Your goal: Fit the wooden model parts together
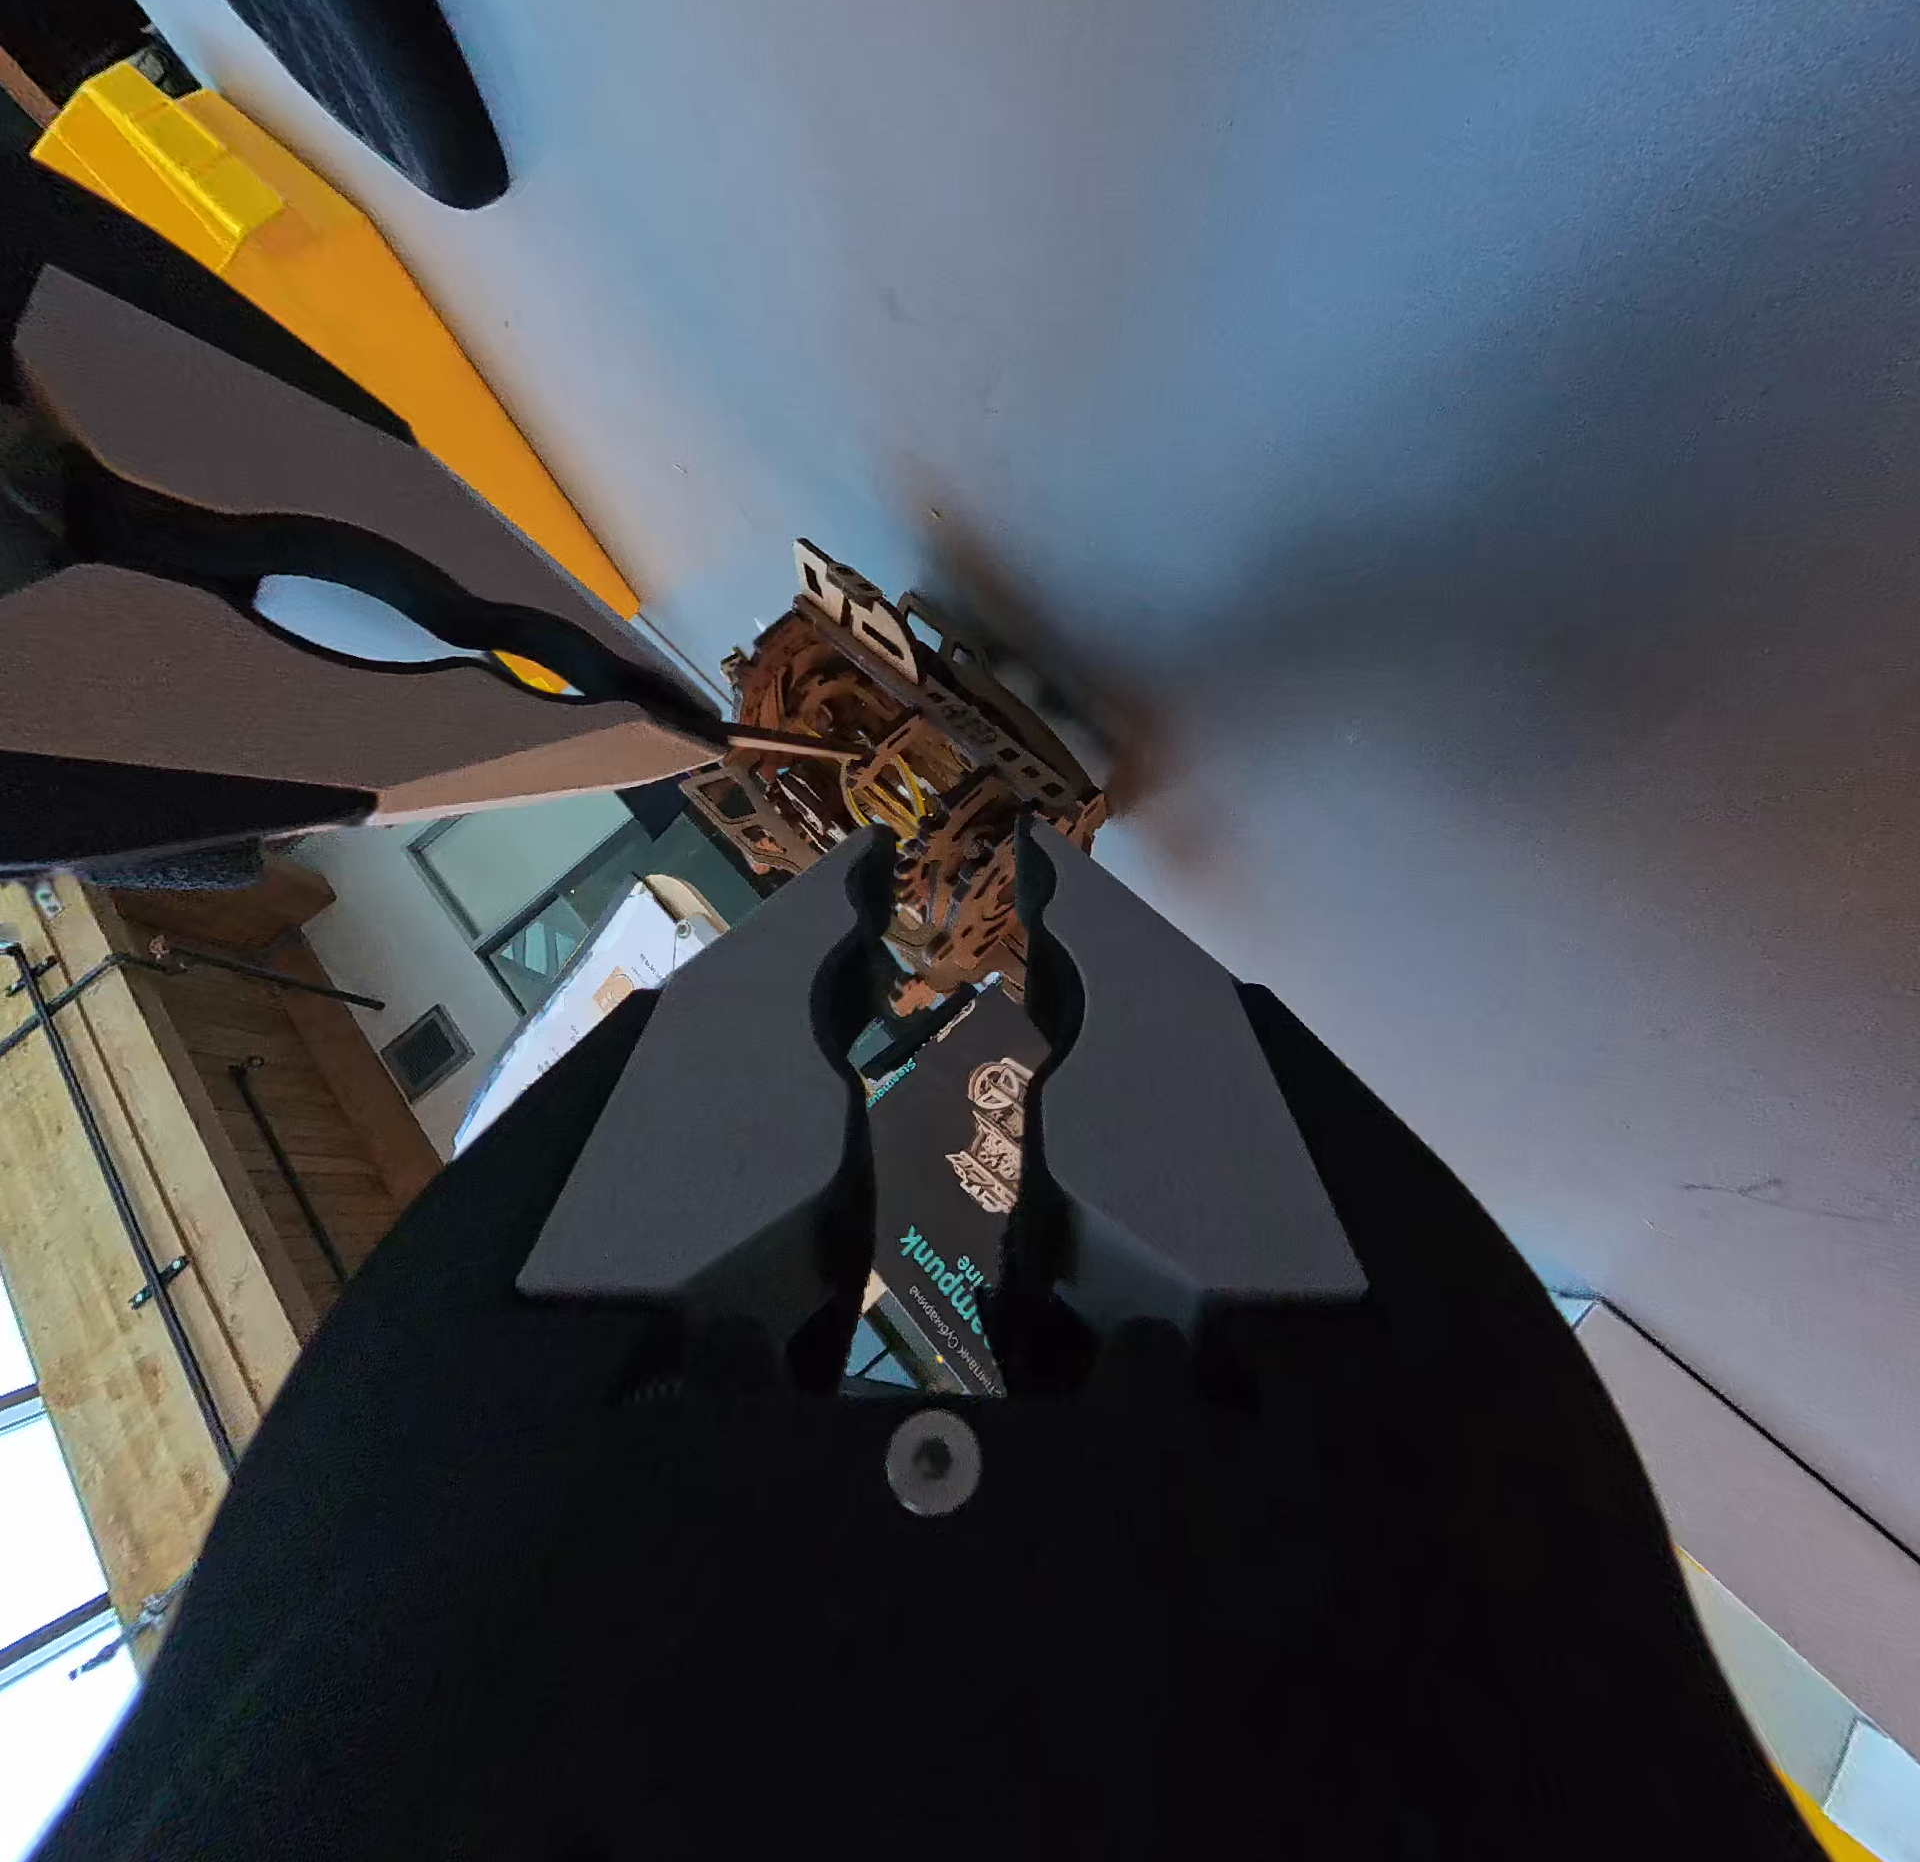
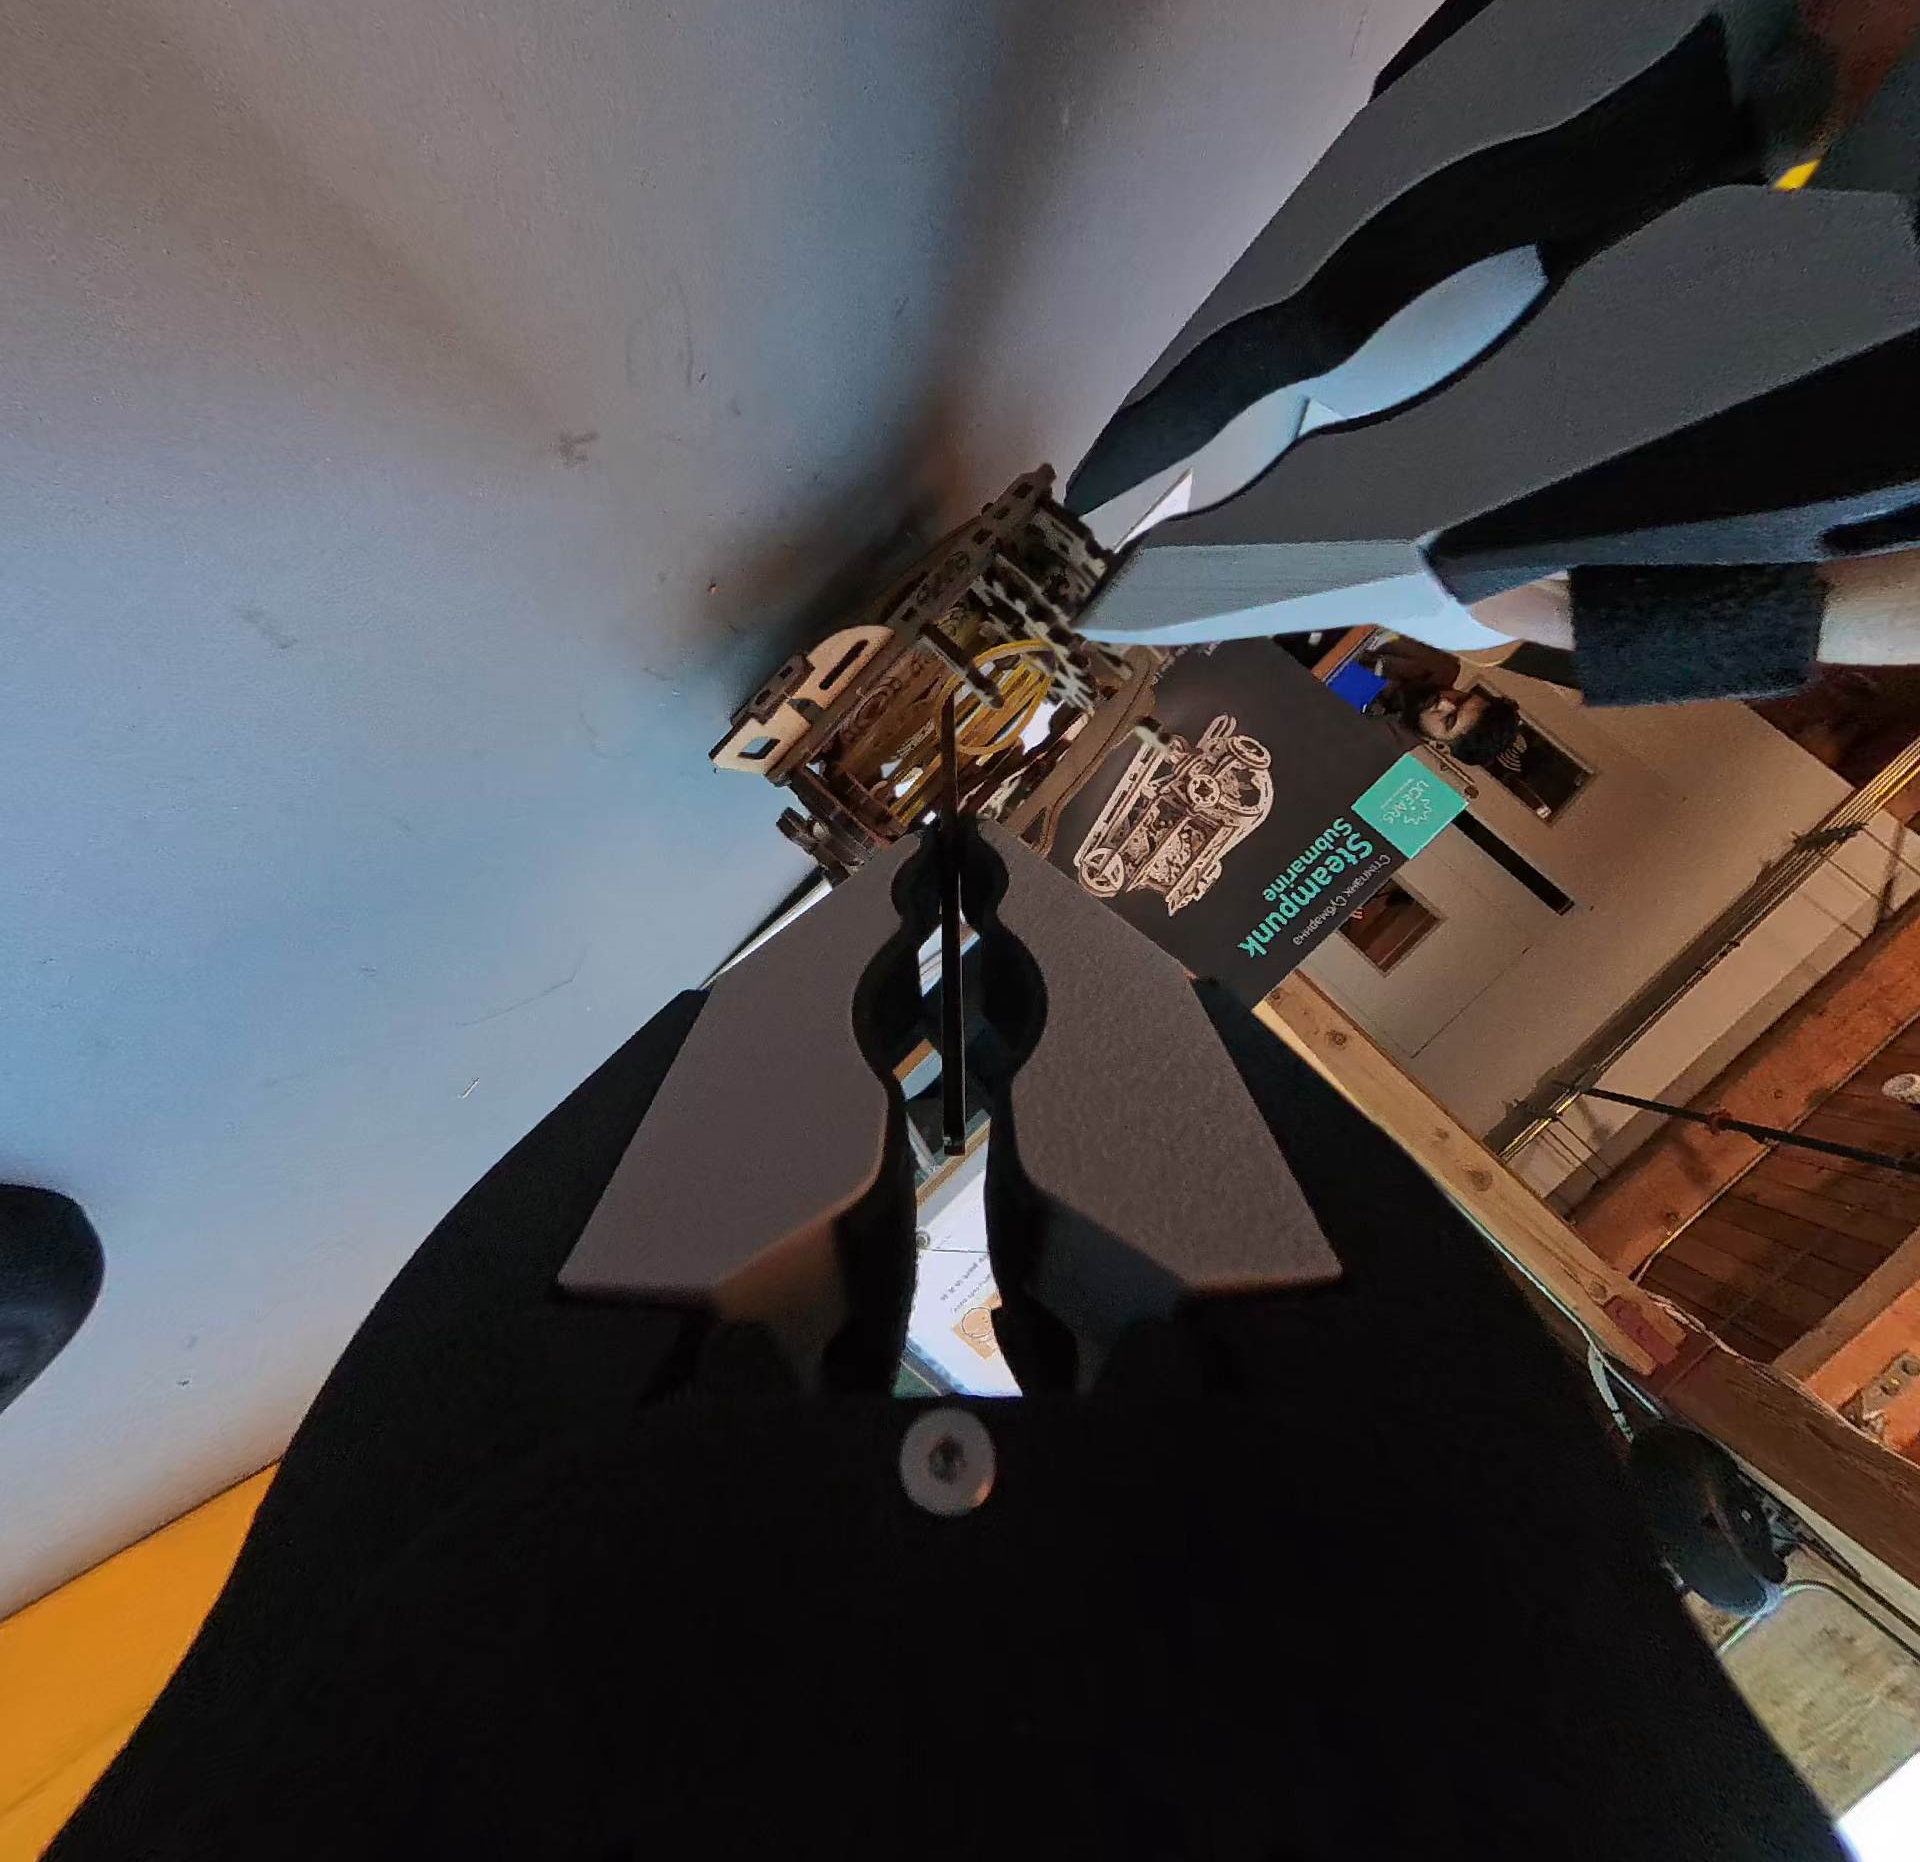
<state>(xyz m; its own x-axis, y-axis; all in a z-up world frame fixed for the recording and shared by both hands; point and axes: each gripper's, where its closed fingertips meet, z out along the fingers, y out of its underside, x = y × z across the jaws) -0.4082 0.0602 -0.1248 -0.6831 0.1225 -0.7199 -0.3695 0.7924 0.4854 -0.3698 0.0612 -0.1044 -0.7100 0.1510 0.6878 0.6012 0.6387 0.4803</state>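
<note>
A brown wooden gear model (image 1: 831,690) with yellow rubber bands inside stands on the grey table (image 1: 1351,462). My left gripper (image 1: 958,836) is shut on the model's near end. In the right wrist view the left gripper (image 2: 1086,565) comes in from the upper right and clamps the model (image 2: 821,690). My right gripper (image 2: 951,846) is shut on a thin dark wooden stick (image 2: 952,1033) whose far tip reaches into the model beside the yellow bands. In the left wrist view the right gripper (image 1: 707,742) enters from the left with the stick (image 1: 795,742) pointing into the model.
A black kit box with a drawing of the model (image 2: 1247,825) stands just behind the model, also between my left fingers (image 1: 966,1137). A yellow bin (image 1: 312,254) and a black object (image 1: 364,46) sit along the table's edge. A wood-panelled room lies beyond. My hands' fingertips stand some 5 cm from each other.
</note>
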